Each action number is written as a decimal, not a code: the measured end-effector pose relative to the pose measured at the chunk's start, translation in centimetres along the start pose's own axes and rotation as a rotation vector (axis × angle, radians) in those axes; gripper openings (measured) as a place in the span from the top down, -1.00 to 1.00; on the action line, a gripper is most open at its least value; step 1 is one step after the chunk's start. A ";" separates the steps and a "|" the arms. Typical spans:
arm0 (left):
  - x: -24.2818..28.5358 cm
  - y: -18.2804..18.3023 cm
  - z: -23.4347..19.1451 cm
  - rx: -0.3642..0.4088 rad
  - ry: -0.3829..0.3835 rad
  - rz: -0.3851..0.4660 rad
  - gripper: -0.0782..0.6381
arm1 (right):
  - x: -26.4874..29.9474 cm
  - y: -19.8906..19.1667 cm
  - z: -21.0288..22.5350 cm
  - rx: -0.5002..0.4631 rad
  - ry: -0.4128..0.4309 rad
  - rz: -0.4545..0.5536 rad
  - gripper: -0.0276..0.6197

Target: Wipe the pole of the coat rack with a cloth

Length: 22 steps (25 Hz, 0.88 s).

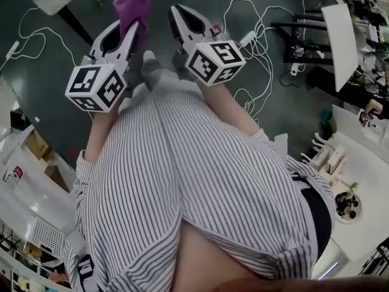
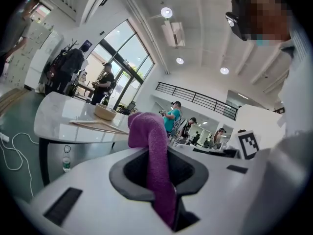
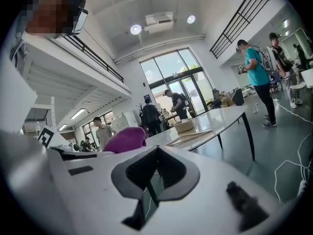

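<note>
The purple cloth (image 2: 150,160) is sitting pinched between the jaws of the left hand-held gripper (image 1: 124,36), which is clamping a narrow fold. Most of the cloth is standing up beyond the tips and flopping over to the left. The right hand-held gripper (image 3: 154,177) is hovering just to its right with its jaws together and nothing between them. Both are being held out in front of the person's striped shirt (image 1: 182,181). The coat rack's pole is not showing plainly in any view, so wiping is probably not yet under way. Farther off, a white bench (image 2: 63,116) is carrying a bowl (image 2: 105,112). White cables (image 1: 258,38) are trailing across the dark floor (image 1: 55,96). Likely risks: the thin pinch letting the cloth drag free once it is rubbing the pole, or feet catching those cables.
</note>
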<state>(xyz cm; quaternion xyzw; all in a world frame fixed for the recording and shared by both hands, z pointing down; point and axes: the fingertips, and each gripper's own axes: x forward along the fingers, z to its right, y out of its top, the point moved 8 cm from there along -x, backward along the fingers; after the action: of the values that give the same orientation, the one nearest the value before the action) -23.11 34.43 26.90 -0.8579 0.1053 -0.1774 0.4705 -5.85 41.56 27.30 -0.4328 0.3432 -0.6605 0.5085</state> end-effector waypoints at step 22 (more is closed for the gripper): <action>12.6 8.2 -5.0 0.026 0.066 0.024 0.56 | 12.6 7.1 7.6 -0.036 0.141 -0.081 0.87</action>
<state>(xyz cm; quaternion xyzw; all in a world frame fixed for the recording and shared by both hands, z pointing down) -13.73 21.80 25.07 -0.8442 0.1285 -0.2012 0.4799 2.48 27.49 26.73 -0.4077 0.3722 -0.7033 0.4479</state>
